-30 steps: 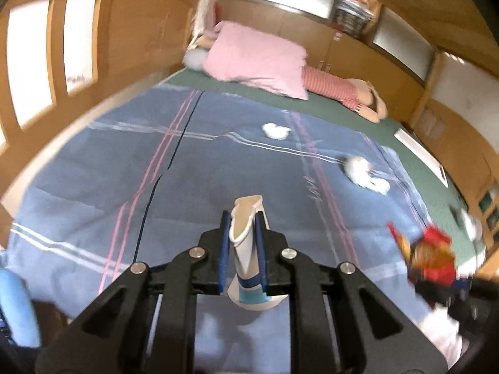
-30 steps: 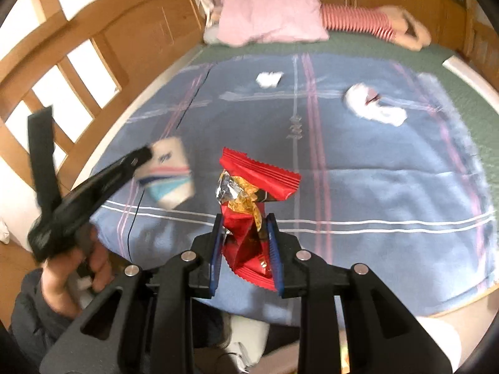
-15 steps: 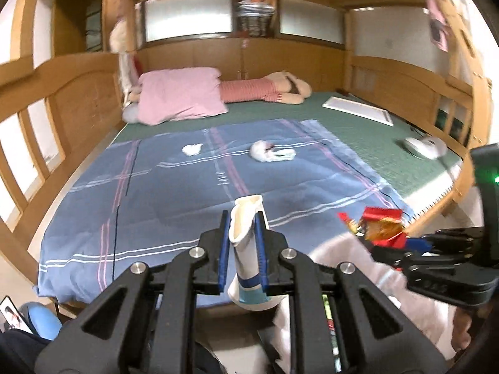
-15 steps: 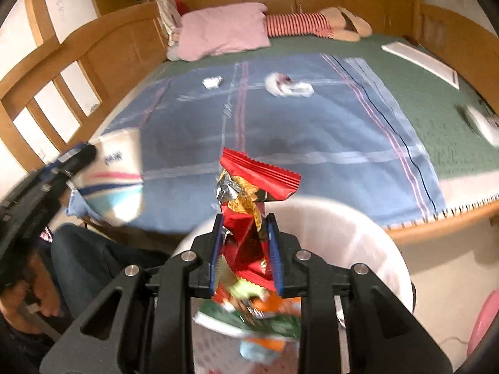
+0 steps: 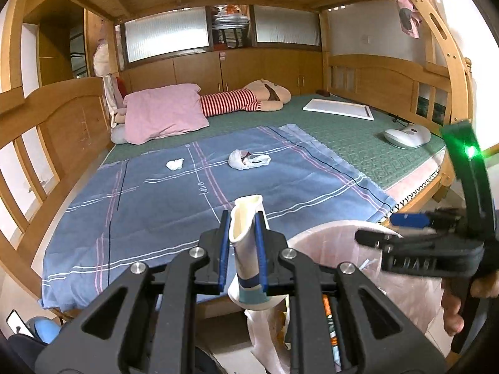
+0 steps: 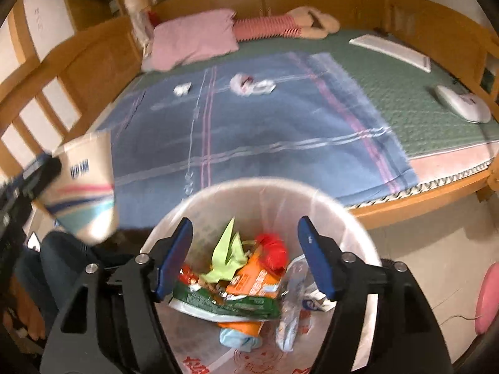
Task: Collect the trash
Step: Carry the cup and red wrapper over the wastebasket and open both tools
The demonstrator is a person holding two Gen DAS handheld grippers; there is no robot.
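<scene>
Here, at the left, the left gripper (image 5: pixel 242 251) has its fingers pressed together on a paper cup (image 5: pixel 246 249), squashing its mouth flat; that pinch on the wall keeps the light cup from slipping while it is carried. In the right wrist view the same cup (image 6: pixel 82 187) hangs just beside the left rim of the trash bin (image 6: pixel 355 218), not yet over the opening, so it looks to be waiting its turn.

In the middle, the bin stands on the floor against the foot of the bed (image 5: pixel 358 134), lined with a thin pink bag and already holding wrappers, among them a red snack wrapper (image 6: pixel 273 249) lying on top of the heap. The right gripper (image 6: pixel 244 257) points down into the bin's mouth; its fingers are spreading and nothing is between them, which suits a drop made straight above the pile.

Farther back on the blue blanket (image 5: pixel 156 205), a crumpled tissue (image 5: pixel 175 164) and, to its right, a white plastic bag (image 5: pixel 248 160) lie well apart from both grippers. By my reading these remain to be gathered once the cup goes in.
</scene>
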